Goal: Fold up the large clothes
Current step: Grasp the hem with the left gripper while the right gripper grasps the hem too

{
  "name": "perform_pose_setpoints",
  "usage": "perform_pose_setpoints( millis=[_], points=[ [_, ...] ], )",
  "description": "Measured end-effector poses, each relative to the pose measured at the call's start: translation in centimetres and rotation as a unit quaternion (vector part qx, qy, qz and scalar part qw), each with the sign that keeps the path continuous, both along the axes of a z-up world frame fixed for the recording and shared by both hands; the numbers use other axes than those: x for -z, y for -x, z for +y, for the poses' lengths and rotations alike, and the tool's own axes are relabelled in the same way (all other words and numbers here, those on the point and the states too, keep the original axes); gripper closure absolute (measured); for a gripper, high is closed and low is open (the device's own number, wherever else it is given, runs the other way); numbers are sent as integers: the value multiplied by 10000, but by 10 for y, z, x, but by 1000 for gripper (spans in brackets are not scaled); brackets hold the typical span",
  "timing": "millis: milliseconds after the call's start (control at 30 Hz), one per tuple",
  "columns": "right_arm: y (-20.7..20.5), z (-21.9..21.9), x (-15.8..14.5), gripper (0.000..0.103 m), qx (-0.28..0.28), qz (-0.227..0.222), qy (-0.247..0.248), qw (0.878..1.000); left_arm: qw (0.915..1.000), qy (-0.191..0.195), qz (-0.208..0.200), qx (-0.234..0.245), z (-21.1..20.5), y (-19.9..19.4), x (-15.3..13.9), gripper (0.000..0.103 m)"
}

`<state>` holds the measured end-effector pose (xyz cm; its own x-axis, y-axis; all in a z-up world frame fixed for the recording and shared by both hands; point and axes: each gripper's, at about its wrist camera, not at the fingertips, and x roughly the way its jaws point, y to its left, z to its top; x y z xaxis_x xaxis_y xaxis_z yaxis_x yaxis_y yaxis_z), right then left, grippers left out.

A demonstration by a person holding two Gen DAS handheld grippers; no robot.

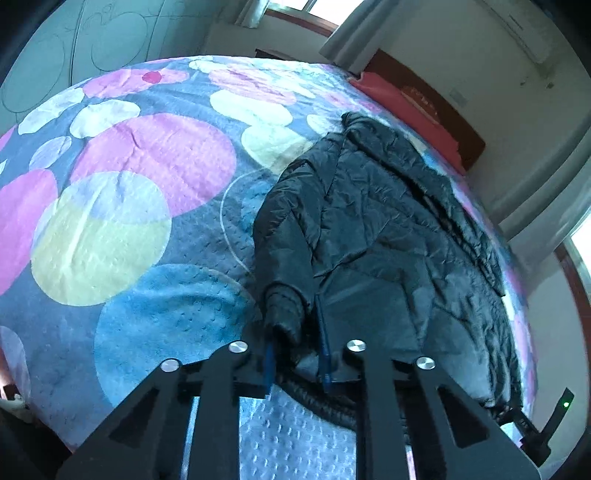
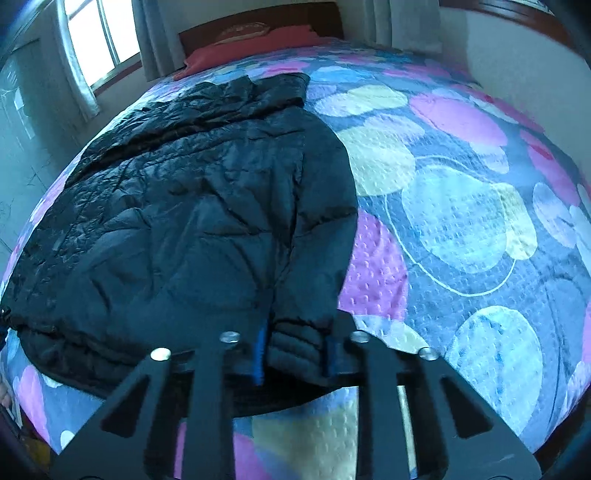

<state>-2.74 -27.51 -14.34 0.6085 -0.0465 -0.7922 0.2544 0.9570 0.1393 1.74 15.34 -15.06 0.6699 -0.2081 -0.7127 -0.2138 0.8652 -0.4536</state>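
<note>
Bed quilt [image 1: 122, 229] patterned with large pink, blue and pale yellow circles, filling both views. Black padded jacket [image 1: 388, 229] spread flat on the quilt, running from the near edge toward the far headboard [image 2: 258, 18]; it lies right of centre in the left wrist view, left of centre in the right. Left gripper [image 1: 297, 354] pinches a cuff at the jacket's near edge. Right gripper [image 2: 295, 350] clamps a ribbed cuff likewise.
</note>
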Motion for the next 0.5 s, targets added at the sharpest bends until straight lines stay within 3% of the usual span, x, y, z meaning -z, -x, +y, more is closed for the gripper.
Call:
perform_pose_setpoints(
  millis=[267, 500],
  points=[
    [24, -6, -22, 90, -46, -184, -339, 9992, 9995, 73, -311, -42, 5, 20, -29, 90],
    [52, -12, -37, 91, -55, -245, -682, 9974, 9993, 220, -309, -8, 15, 41, -44, 90]
  ],
)
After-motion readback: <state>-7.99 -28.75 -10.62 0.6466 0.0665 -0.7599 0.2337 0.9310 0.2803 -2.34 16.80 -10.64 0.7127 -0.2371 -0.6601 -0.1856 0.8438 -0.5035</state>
